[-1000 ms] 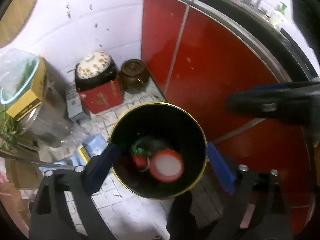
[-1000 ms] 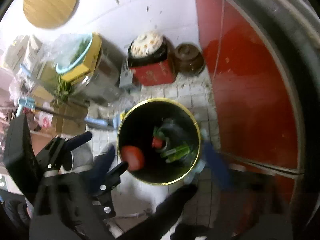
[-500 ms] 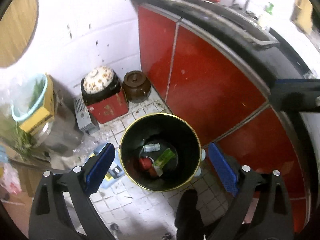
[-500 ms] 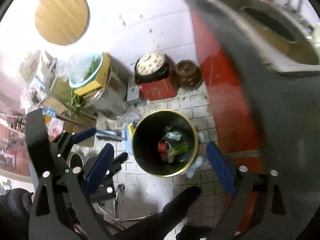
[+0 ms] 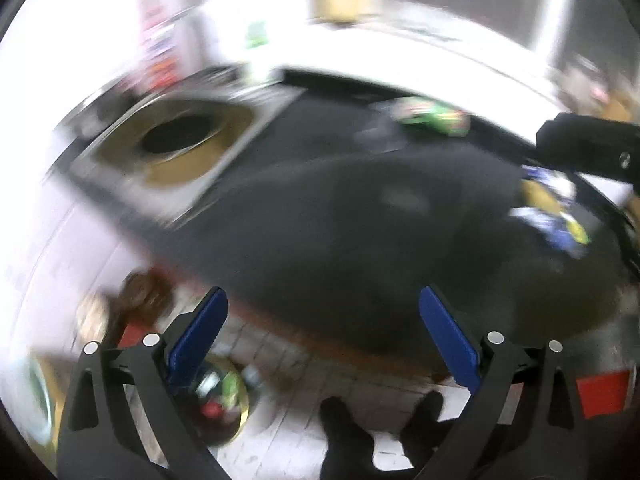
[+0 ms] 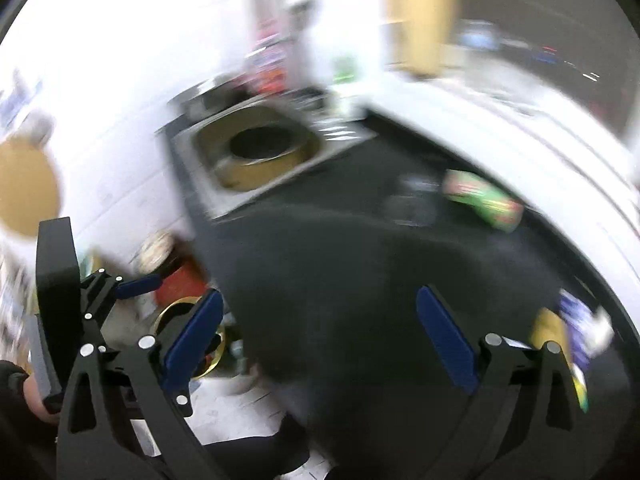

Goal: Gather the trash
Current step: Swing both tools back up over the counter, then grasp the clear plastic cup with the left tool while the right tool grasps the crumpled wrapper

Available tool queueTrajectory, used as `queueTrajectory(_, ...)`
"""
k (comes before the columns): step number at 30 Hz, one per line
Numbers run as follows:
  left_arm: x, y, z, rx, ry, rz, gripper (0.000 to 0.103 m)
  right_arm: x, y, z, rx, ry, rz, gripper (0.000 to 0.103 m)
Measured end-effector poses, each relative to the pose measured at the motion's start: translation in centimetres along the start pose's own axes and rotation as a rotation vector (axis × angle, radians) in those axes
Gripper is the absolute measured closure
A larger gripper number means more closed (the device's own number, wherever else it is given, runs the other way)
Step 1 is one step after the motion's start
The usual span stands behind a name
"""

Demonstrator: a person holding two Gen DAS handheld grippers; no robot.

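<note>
Blurry black counter point(image 5: 360, 216) fills our left view, our left gripper point(image 5: 320, 336) wide and empty above the trash bin point(image 5: 224, 400), while our right view shows our right gripper point(image 6: 320, 336) wide too, a green wrapper point(image 6: 484, 200) lying on the counter.

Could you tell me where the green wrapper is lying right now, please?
The green wrapper lies on the dark countertop, right of the sink in both wrist views, near the counter's back edge.

Dark countertop point(image 6: 360, 264) carries a green packet point(image 6: 484, 199) (blurred) and a blue-yellow wrapper point(image 5: 554, 216)
</note>
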State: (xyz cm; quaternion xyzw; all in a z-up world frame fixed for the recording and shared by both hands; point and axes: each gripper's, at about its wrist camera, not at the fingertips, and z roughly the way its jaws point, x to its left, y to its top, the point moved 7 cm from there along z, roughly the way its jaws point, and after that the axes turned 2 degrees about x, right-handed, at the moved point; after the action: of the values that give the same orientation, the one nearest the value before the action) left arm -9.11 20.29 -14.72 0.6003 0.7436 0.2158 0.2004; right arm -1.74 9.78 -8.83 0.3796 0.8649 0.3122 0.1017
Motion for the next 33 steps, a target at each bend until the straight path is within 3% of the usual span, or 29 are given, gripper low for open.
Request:
queueTrajectory(3,-6.4,3.0,-0.1,-0.021,-0.098,0.126,0.009,-7.1,-2.1,-3.8,-0.037,-0.097,0.148,0.009)
queueTrajectory(6,-11.9,4.8,0.0,0.008,-0.207,0.193,0.009,-13.2,-4.5,-7.2,-0.058,-0.2,0.272,0.009)
queueTrajectory(12,-20.2,6.2,-0.3,-0.01,-0.272,0.337,0.009,-21.0,-10.8,-13.0,-0.097,-0.327,0.463,0.009)
queueTrajectory(19,-23.9,6.0,0.2,0.012,-0.289,0.4,0.009,-23.9,-13.9,-15.7,-0.1,-0.35,0.509,0.009)
queueTrajectory(33,-24.3,7.1,2.9,0.032,-0.243,0.371,0.009,-26.9,-14.1,-13.1,-0.065,-0.286,0.499,0.009)
